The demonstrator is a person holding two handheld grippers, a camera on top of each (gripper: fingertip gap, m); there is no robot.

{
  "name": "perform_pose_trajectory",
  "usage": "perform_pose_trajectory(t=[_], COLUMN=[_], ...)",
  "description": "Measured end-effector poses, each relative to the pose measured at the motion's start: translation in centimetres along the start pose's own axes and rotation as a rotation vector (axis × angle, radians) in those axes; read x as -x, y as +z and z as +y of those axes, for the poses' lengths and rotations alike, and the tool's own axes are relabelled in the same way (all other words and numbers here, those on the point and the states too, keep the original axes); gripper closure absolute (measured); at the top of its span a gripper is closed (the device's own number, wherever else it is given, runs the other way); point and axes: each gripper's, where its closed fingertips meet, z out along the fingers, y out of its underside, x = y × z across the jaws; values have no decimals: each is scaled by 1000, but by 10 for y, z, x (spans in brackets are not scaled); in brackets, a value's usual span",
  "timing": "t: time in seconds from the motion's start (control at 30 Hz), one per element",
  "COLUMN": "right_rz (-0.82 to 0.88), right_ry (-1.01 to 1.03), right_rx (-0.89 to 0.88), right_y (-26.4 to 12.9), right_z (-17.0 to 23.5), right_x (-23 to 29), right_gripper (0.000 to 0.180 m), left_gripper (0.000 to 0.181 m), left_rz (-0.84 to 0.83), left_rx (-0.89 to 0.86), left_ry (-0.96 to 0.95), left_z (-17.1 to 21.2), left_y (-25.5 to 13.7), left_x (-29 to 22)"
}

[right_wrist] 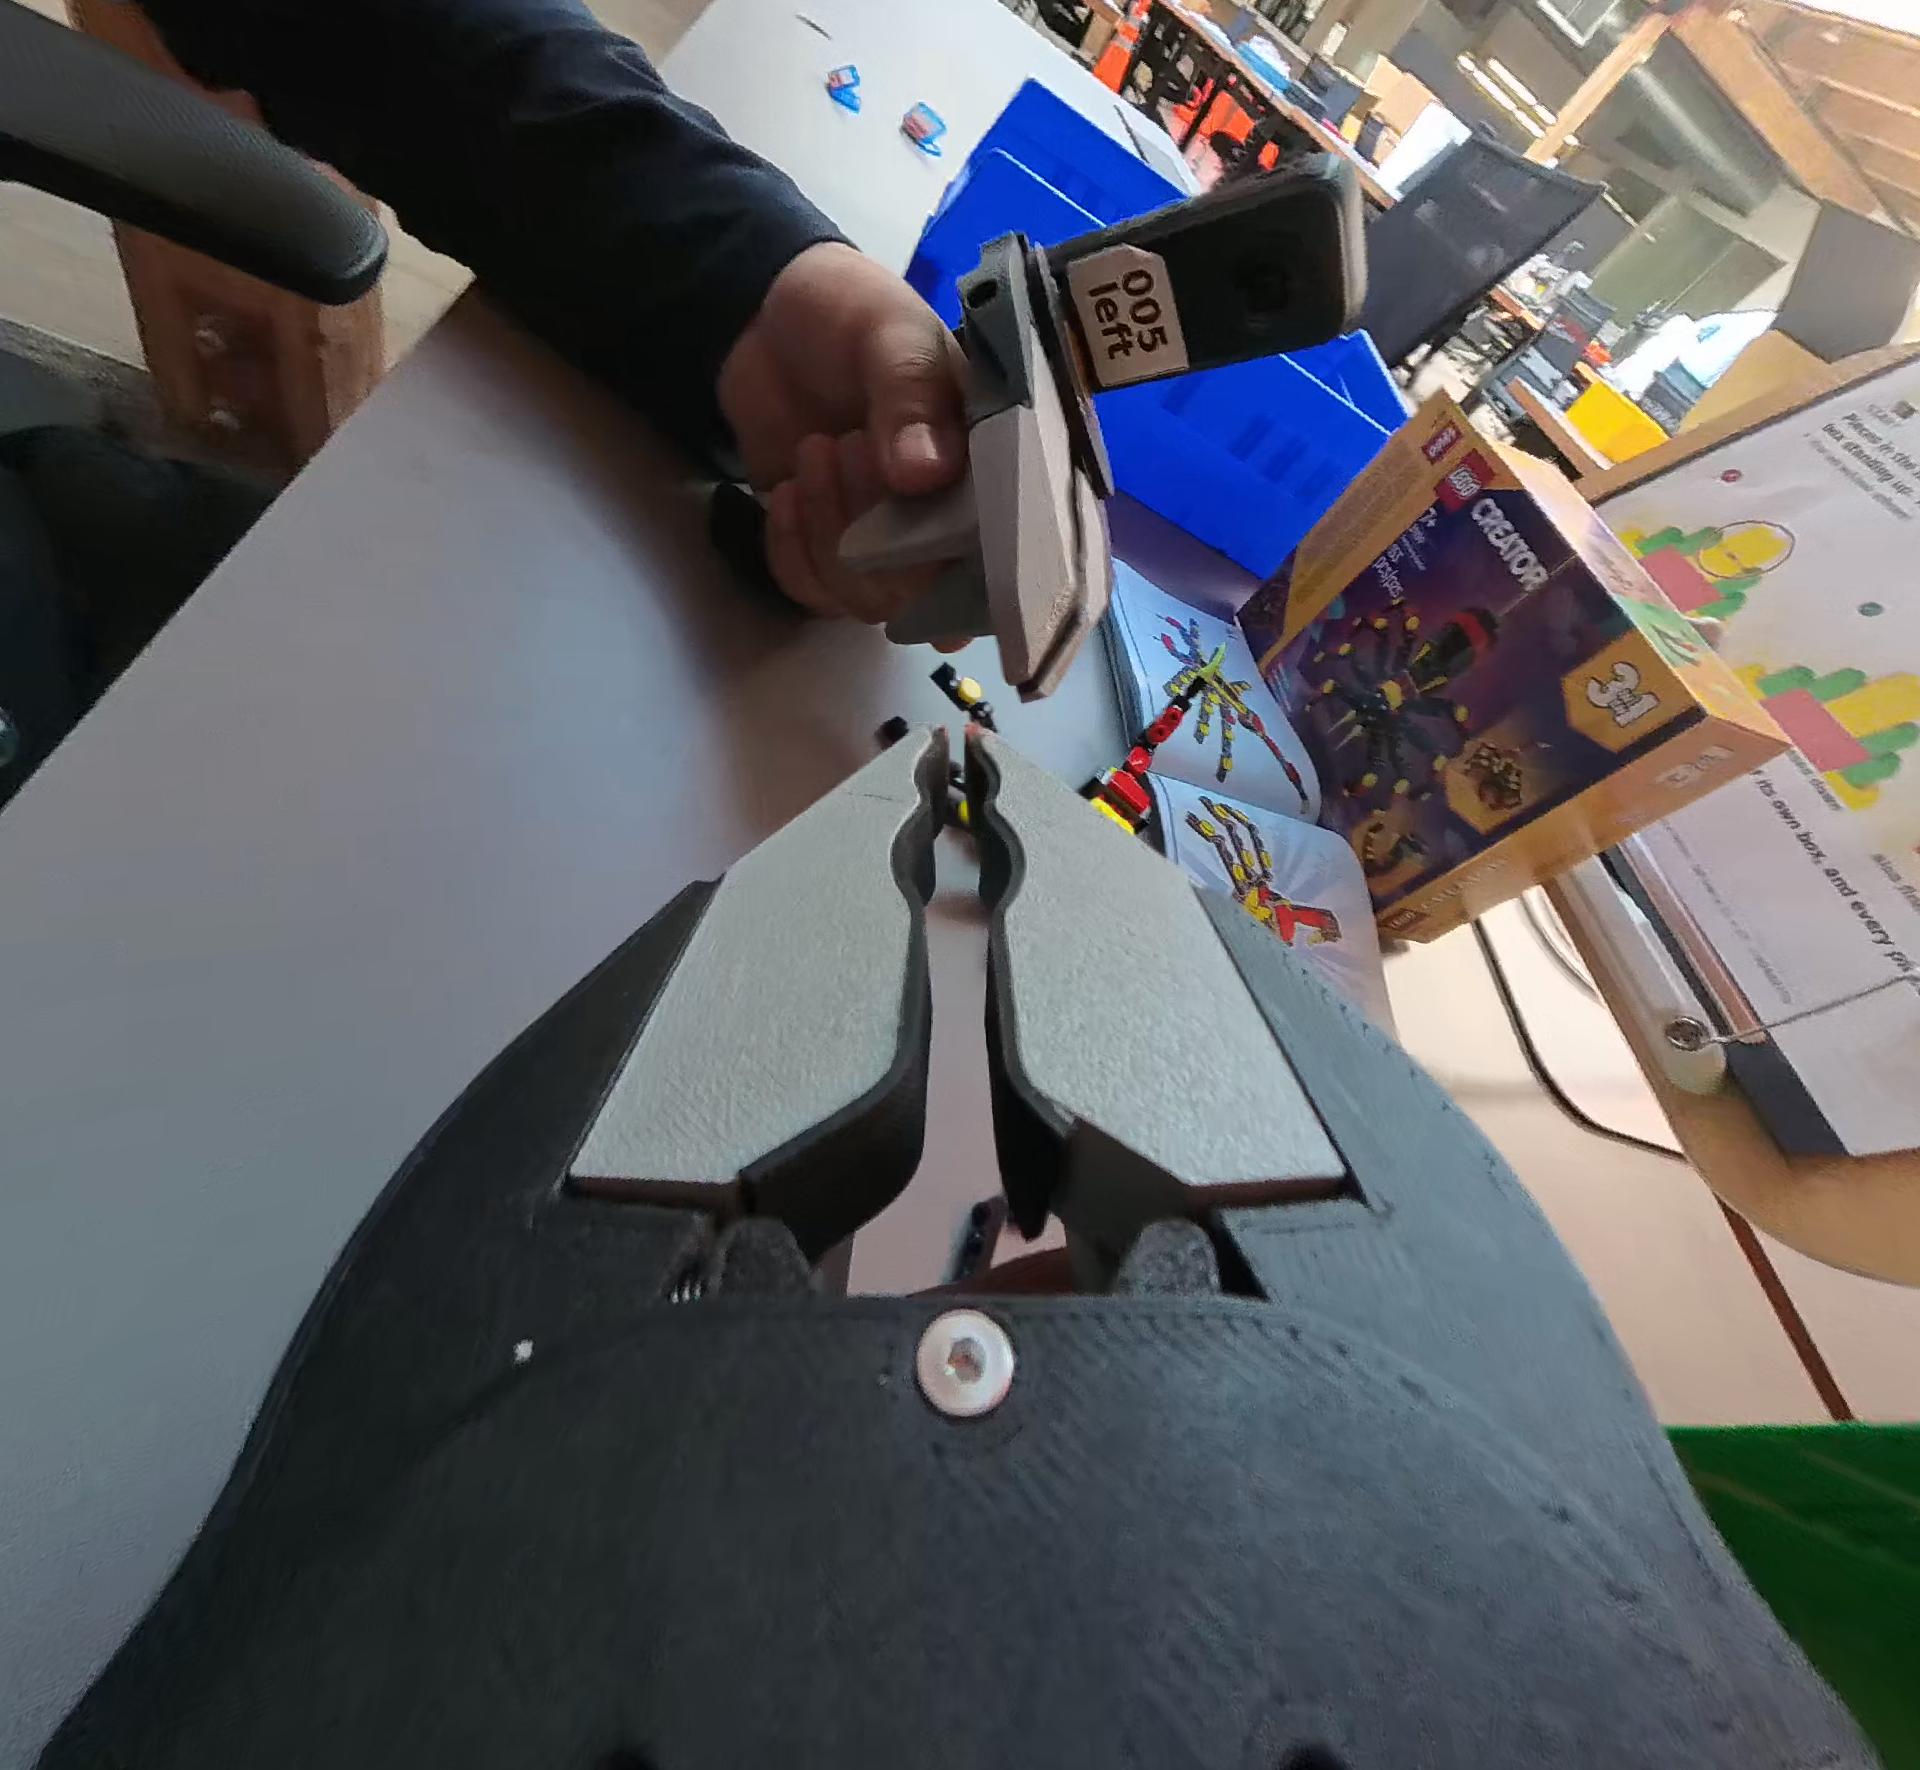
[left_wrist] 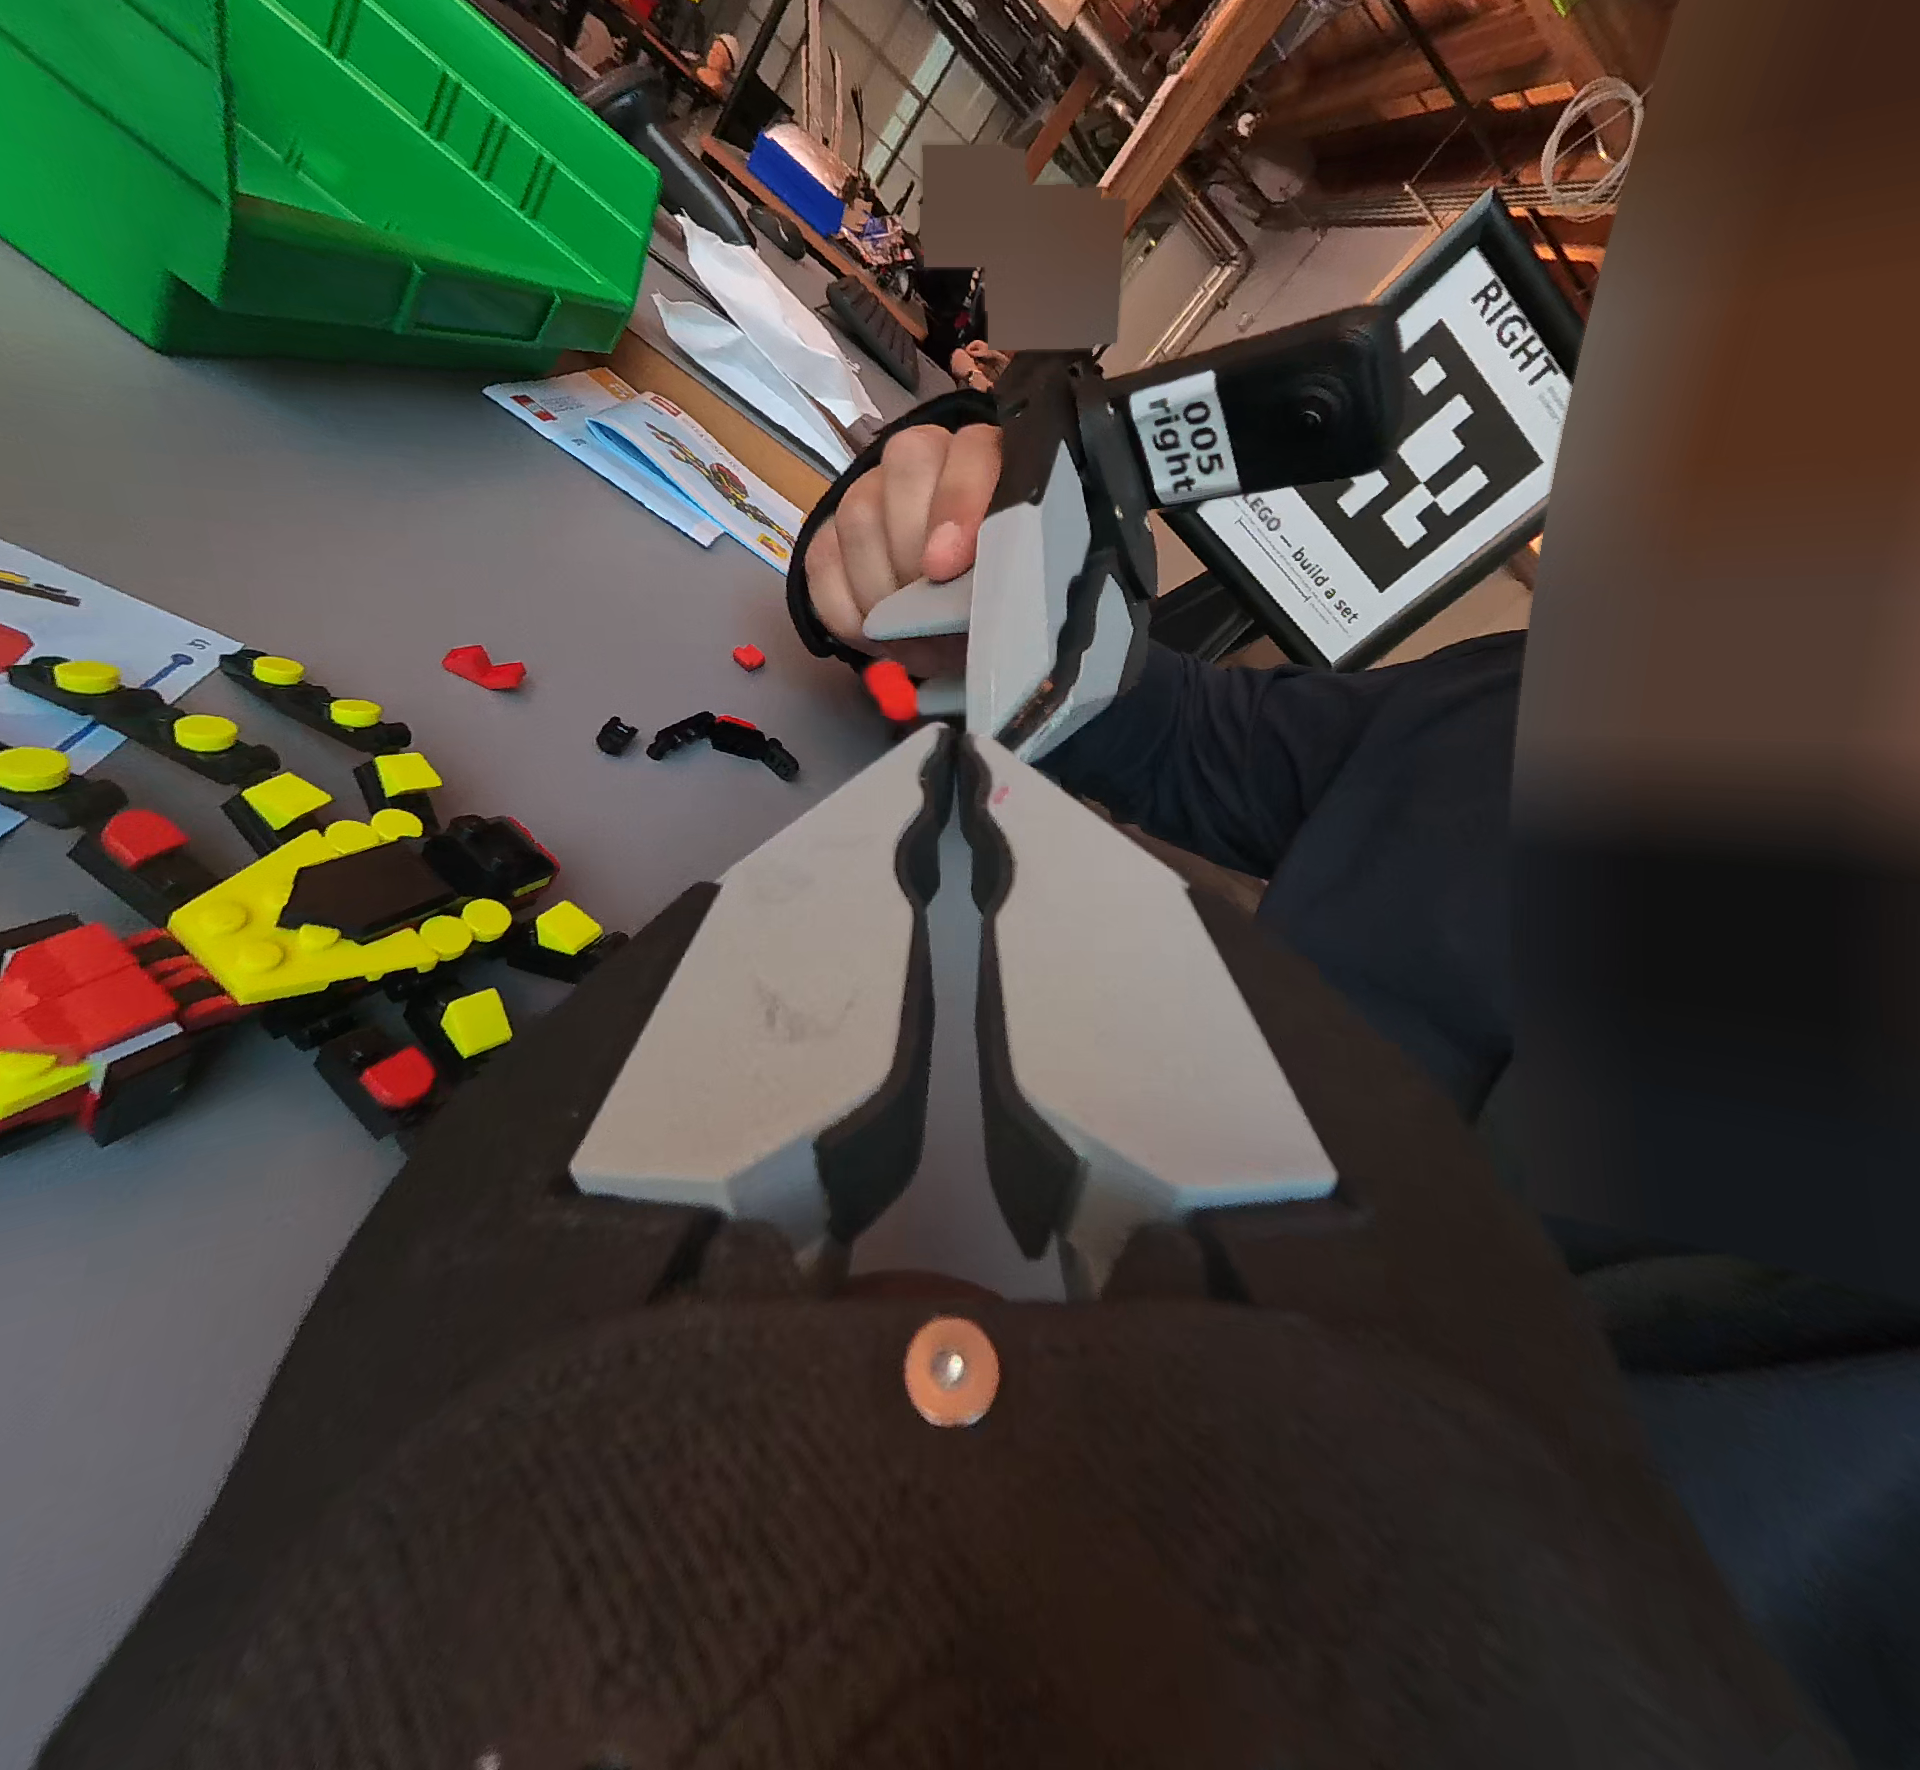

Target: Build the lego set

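Note:
A partly built black, yellow and red spider model (left_wrist: 312,910) lies on the grey table (left_wrist: 416,525) at the left. It also shows in the right wrist view (right_wrist: 1127,785). My left gripper (left_wrist: 951,746) is shut with nothing visible between its tips, held above the table to the right of the model. It shows from the side in the right wrist view (right_wrist: 1039,676). My right gripper (right_wrist: 956,733) is shut, and its tips meet the left gripper's tips (left_wrist: 961,712). A small red piece (left_wrist: 891,690) sticks out at its tip.
Loose red pieces (left_wrist: 483,668) and black pieces (left_wrist: 717,738) lie between the model and the grippers. Green bins (left_wrist: 312,110) stand at the back left, an instruction booklet (left_wrist: 665,453) behind. A set box (right_wrist: 1507,671), blue bins (right_wrist: 1195,349) and a chair armrest (right_wrist: 208,182) are nearby. Less than 4 cm separates the two grippers' tips.

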Motion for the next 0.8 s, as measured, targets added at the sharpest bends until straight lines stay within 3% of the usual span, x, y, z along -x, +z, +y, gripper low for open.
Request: perform_pose_trajectory(t=[0.2, 0.3, 0.43, 0.5, 0.8], right_rz=[42, 151, 250, 209, 290], right_ry=[-26, -42, 183, 318, 545], right_rx=[78, 169, 293, 325, 586], right_y=[1, -14, -51, -64, -107], right_z=[13, 31, 70, 86, 157], right_x=[-8, -34, -78, -83, -96], right_gripper=[180, 180, 172, 169, 154], left_gripper=[181, 181, 181, 181, 166], left_rz=[-20, -42, -58, -65, -250], left_rx=[9, 11, 44, 67, 205], left_ry=[0, 5, 38, 68, 374], left_z=[1, 0, 5, 8, 21], left_y=[1, -1, 1, 3, 5], left_x=[3, 6, 5, 3, 12])
